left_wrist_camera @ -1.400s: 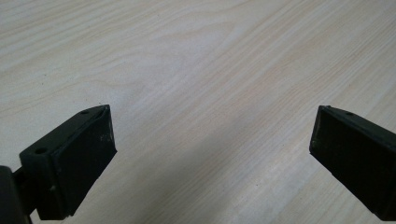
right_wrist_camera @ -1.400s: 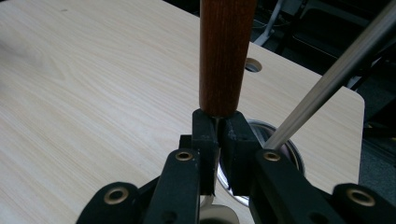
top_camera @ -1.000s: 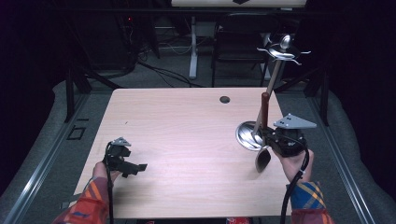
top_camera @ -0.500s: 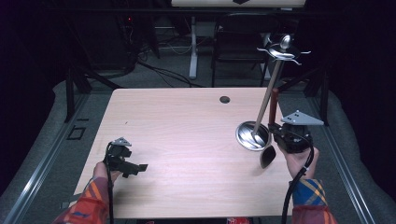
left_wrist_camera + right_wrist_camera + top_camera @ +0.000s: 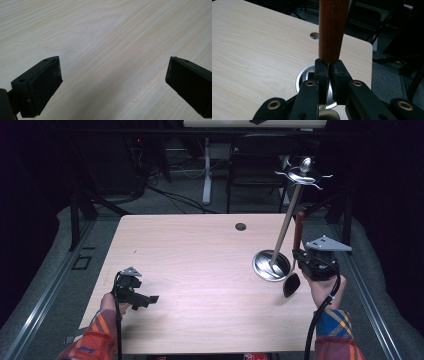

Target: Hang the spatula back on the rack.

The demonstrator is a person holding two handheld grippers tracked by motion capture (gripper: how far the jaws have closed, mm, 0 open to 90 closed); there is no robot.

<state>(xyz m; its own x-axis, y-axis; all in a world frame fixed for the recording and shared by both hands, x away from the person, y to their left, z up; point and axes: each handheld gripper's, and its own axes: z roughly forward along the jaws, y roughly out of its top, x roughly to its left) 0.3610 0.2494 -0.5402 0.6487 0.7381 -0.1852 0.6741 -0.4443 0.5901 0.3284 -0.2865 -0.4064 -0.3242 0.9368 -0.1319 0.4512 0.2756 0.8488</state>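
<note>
A utensil with a red-brown wooden handle (image 5: 299, 227) (image 5: 333, 27) stands upright, its black spoon-like head (image 5: 291, 285) hanging just above the table. My right gripper (image 5: 301, 257) (image 5: 328, 68) is shut on the thin metal shank just below the handle. Close to its left is a metal utensil stand with a round shiny base (image 5: 271, 266) (image 5: 302, 75), a leaning pole and hooks at the top (image 5: 305, 170). My left gripper (image 5: 142, 297) (image 5: 112, 82) rests low near the table's front left, open, with bare wood between the jaws.
The light wooden table (image 5: 200, 255) has a small round cable hole (image 5: 240, 226) near its far edge. A chair (image 5: 257, 165) and desk legs stand in the dark behind it. The table's right edge lies just beyond my right hand.
My right gripper has shifted slightly right with the utensil, so the handle now stands clear of the stand's pole. The left gripper has stayed put.
</note>
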